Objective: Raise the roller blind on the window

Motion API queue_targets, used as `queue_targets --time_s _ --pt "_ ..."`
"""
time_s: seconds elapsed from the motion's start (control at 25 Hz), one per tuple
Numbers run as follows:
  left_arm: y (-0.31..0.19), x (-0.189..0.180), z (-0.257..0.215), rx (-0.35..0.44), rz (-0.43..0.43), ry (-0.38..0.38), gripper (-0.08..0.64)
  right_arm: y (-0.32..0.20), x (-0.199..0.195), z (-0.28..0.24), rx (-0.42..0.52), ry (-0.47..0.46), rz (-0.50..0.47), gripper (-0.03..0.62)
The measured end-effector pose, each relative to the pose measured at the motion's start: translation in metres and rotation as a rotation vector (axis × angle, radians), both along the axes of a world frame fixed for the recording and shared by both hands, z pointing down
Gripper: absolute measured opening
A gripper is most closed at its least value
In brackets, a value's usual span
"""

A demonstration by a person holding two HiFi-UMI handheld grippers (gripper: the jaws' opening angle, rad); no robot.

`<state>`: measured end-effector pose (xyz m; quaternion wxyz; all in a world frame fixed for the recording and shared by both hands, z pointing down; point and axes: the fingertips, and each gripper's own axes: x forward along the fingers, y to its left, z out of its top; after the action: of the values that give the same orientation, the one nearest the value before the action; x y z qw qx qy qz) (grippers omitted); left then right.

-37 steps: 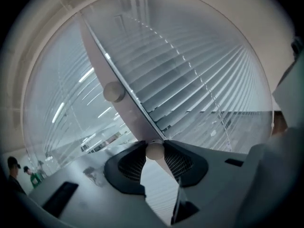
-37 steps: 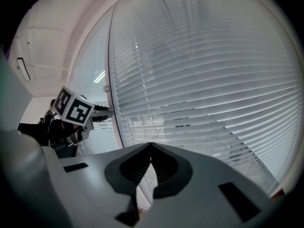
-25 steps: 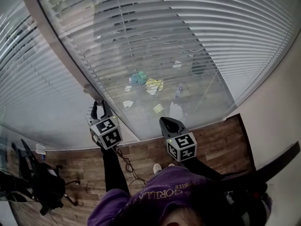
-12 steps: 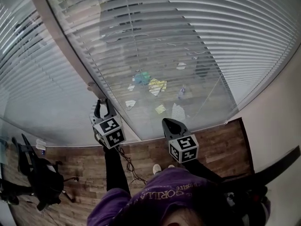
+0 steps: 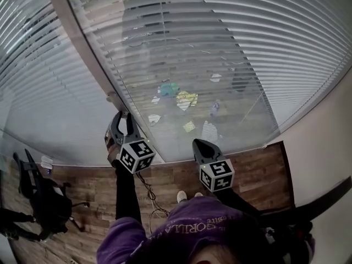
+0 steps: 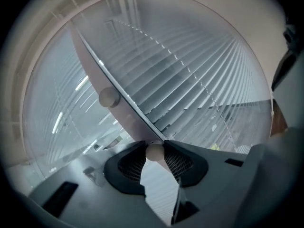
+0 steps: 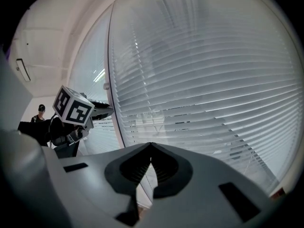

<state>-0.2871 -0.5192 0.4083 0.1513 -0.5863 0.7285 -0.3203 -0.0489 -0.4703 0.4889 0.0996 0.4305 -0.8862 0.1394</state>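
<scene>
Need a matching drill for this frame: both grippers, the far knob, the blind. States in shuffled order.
Things:
1. left gripper
2. right gripper
3. far knob
4. blind

States:
A. shut, nothing between the jaws
B. down, slats covering the pane
C. shut on the near knob
D. untouched on the window frame

Pairs: 1-C, 2-A, 3-D, 4-B

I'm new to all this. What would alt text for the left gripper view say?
The left gripper has its jaws closed on a small round knob against the window frame. Slatted blinds fill the windows on either side.
</scene>
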Motion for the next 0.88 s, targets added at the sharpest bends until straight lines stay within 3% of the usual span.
queue_targets --time_s 0.24,0.68,0.88 --pt "0.001 -0.004 0.002 0.021 0.004 0.322 0.123 0.003 -0.001 0.001 -0.003 -0.002 -0.005 -0.002" --pt "0.003 -0.012 -0.003 0.096 -0.013 0.808 0.123 0.005 -0.002 0.000 0.000 -0.006 -0.009 -0.002" --pt "0.004 -0.014 -0.002 0.106 -0.011 0.926 0.123 0.007 -0.003 0.000 0.000 -0.008 -0.009 -0.002"
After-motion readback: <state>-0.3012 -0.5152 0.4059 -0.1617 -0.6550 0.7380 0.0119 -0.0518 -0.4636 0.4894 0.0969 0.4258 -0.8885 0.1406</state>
